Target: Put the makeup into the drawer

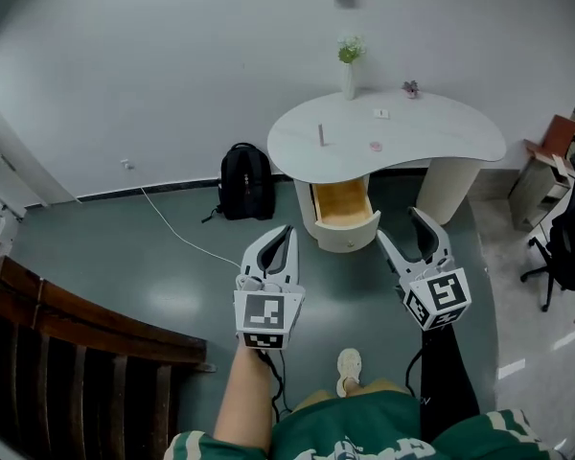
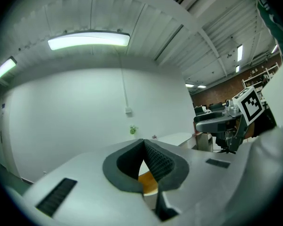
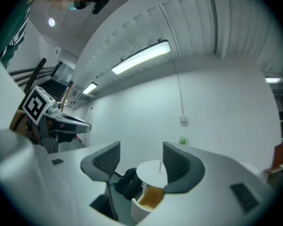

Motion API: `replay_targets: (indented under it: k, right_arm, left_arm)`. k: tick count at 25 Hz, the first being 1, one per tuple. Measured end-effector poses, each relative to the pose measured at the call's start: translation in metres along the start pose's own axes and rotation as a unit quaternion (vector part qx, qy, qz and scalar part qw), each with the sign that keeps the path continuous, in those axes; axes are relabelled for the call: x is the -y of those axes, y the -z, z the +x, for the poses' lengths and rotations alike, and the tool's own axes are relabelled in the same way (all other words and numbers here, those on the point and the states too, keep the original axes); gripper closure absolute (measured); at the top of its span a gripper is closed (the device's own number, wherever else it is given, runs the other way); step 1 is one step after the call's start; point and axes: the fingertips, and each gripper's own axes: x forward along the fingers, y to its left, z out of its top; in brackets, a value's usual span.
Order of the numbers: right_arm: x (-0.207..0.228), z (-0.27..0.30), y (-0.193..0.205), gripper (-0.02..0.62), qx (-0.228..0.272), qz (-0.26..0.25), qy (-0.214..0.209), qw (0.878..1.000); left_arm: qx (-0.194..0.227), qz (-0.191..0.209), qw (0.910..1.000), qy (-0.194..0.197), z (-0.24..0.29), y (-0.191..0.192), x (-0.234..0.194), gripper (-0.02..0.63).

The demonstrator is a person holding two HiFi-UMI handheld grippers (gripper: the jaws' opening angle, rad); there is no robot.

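Note:
A white curved table (image 1: 441,142) stands against the far wall, its drawer (image 1: 342,204) pulled open to show a bare wooden inside. On the tabletop lie a slim upright stick (image 1: 320,134), a small pink round piece (image 1: 375,146) and a small white piece (image 1: 381,113). Both grippers hang level in the air, short of the table. My left gripper (image 1: 289,228) (image 2: 144,147) is shut with nothing in it. My right gripper (image 1: 400,224) (image 3: 140,161) is open and empty; between its jaws the table (image 3: 148,171) and drawer (image 3: 151,197) show far off.
A vase with a plant (image 1: 349,65) stands at the table's back edge. A black backpack (image 1: 244,180) leans on the wall left of the table, with a white cable (image 1: 177,230) across the floor. A wooden railing (image 1: 67,324) lies left; an office chair (image 1: 565,252) and a box (image 1: 541,175) right.

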Motion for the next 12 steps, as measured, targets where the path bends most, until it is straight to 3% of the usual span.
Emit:
replay_targets:
  k: [12]
  right_arm:
    - [0.070, 0.105, 0.021, 0.293, -0.003, 0.019, -0.028, 0.999]
  left_arm:
    - [-0.012, 0.002, 0.9997, -0.021, 0.111, 0.010, -0.034, 0.606]
